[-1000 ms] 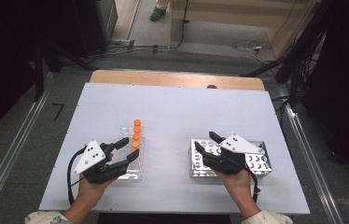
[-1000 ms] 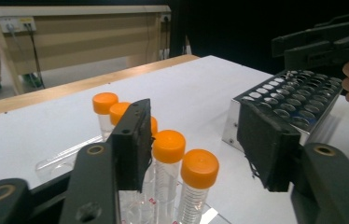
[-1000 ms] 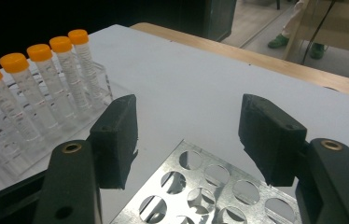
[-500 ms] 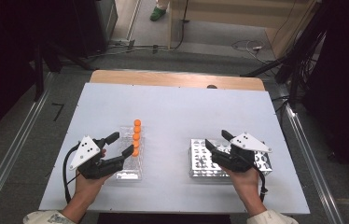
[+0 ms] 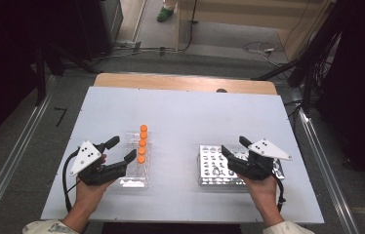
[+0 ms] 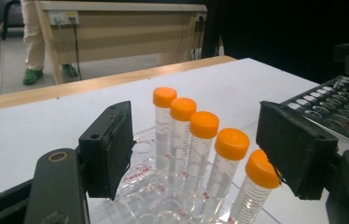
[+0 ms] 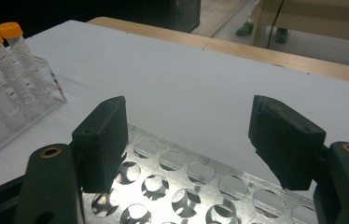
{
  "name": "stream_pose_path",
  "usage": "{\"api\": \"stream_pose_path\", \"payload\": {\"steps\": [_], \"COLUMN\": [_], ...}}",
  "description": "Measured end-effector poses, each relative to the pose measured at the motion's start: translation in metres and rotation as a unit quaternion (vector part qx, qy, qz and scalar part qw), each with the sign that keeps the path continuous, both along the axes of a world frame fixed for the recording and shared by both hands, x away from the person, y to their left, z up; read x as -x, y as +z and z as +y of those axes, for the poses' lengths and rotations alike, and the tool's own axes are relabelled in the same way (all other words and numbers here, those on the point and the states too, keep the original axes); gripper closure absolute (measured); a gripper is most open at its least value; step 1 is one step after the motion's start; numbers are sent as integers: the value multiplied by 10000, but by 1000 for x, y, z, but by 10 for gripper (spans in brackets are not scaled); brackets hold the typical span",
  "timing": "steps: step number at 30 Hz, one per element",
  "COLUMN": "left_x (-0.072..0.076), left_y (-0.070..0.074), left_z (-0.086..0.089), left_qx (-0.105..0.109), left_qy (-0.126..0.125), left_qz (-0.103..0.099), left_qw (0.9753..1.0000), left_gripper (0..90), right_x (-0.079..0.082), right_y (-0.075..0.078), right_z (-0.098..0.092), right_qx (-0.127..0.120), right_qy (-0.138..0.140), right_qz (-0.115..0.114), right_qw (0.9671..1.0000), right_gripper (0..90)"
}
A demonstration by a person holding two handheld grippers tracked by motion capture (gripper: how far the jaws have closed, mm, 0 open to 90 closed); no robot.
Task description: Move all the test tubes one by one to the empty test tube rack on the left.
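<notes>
White tabletop (image 5: 185,117) fills the middle of the room, with a wooden strip (image 5: 185,83) along its far edge. On its left stands a clear rack (image 5: 136,163) holding five orange-capped tubes (image 5: 142,144) in a row. The left gripper (image 5: 120,150) sits at that rack, jaws wide apart on either side of the nearest tubes, gripping nothing. To the right, well apart, the right gripper (image 5: 235,146) hovers over a metal rack (image 5: 209,165), jaws wide and empty.
</notes>
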State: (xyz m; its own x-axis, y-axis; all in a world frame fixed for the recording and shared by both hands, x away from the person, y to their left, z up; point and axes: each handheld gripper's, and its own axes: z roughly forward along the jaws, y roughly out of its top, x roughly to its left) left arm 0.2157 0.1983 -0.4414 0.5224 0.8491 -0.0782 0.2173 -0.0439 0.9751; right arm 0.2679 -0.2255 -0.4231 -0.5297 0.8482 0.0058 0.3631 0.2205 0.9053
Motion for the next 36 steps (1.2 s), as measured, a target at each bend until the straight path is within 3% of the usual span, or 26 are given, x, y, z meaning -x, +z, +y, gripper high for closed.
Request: {"api": "stream_pose_path", "payload": {"steps": [23, 36], "left_x": [-1, 0], "left_y": [-4, -8], "left_z": [17, 26], "left_qx": [17, -108], "left_qy": [527, 825], "left_qz": [108, 206], "left_qw": [9986, 9963], "left_gripper": [222, 193], "right_x": [5, 11], "right_y": [1, -1], "right_z": [-34, -58], "right_qx": [-11, 60], "right_qy": [-426, -762], "right_qz": [-30, -56], "right_qw": [9991, 9971], "right_gripper": [261, 246]}}
